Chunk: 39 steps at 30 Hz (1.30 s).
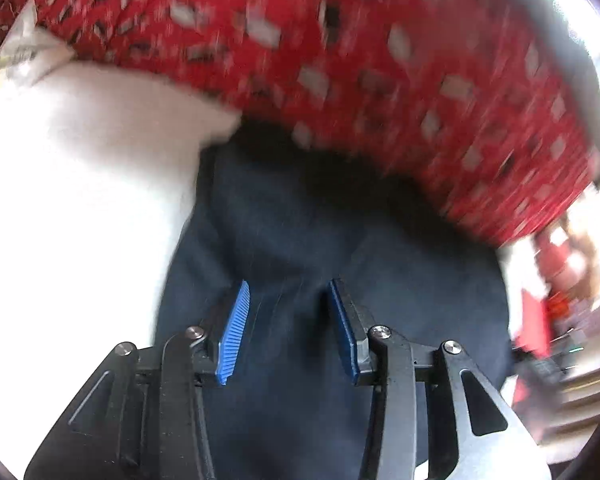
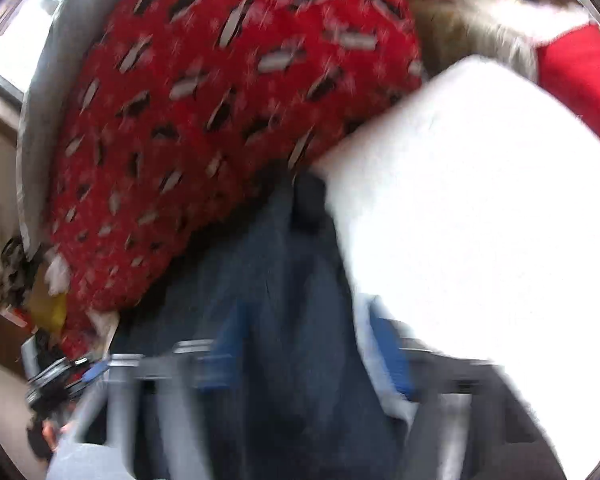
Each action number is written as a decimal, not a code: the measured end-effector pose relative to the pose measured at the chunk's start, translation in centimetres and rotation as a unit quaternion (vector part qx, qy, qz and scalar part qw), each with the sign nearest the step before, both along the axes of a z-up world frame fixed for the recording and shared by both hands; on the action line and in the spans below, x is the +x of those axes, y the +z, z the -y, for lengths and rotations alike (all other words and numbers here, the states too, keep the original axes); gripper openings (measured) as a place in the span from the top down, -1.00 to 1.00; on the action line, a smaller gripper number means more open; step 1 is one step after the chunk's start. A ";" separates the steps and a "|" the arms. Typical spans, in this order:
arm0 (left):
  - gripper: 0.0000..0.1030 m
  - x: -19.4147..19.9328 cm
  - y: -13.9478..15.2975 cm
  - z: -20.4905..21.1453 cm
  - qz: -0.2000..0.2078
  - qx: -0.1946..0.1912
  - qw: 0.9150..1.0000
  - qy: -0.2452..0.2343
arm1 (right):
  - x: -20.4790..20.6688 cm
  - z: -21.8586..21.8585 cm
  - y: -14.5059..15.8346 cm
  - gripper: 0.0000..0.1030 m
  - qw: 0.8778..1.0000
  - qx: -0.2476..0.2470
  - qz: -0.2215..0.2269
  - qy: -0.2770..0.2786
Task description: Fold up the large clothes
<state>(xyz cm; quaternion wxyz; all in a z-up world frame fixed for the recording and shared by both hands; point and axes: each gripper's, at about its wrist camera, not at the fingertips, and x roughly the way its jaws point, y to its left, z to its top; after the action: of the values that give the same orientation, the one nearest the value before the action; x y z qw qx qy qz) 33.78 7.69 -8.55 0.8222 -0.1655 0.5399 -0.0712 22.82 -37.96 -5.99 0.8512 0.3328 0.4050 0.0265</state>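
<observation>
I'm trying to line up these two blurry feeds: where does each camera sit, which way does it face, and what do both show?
Left wrist: sits on the left claw, looking forward along its blue-padded fingers at dark navy fabric garment; open jaws straddle it.
Right wrist: sits on the right claw, motion-blurred, facing the same navy cloth; jaw state unclear.
Shared: the navy garment, red patterned blanket and white pillow-like cushion.

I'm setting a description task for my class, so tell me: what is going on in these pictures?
A person with a gripper in each hand is working on a dark blue garment that lies against a red patterned blanket and a white pillow. The left gripper is open, fingers either side of the cloth. The right gripper is too blurred to judge. No fold shows yet.
</observation>
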 end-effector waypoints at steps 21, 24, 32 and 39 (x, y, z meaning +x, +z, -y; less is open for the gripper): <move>0.08 -8.6 -1.7 1.2 -0.035 0.003 0.998 0.044 | -8.4 2.4 -1.3 0.84 0.999 -0.045 0.003 -0.023; 0.08 -9.6 -0.4 0.9 -0.031 -0.047 0.997 0.059 | -7.9 1.7 -2.2 0.54 0.998 -0.051 -0.033 -0.024; -0.05 -5.5 2.5 6.9 0.037 -0.002 0.999 0.013 | -3.8 -4.3 3.7 0.37 0.989 -0.095 0.110 0.003; -0.25 -3.8 -1.0 9.2 0.028 0.071 0.997 -0.015 | 2.4 -7.0 -3.8 0.18 0.985 -0.166 0.026 0.034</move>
<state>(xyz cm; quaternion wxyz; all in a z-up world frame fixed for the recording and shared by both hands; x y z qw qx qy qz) 29.98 -1.50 -9.51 0.8456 -0.0968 0.5225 -0.0495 25.24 -30.95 -9.77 0.9037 0.1717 0.3922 -0.0036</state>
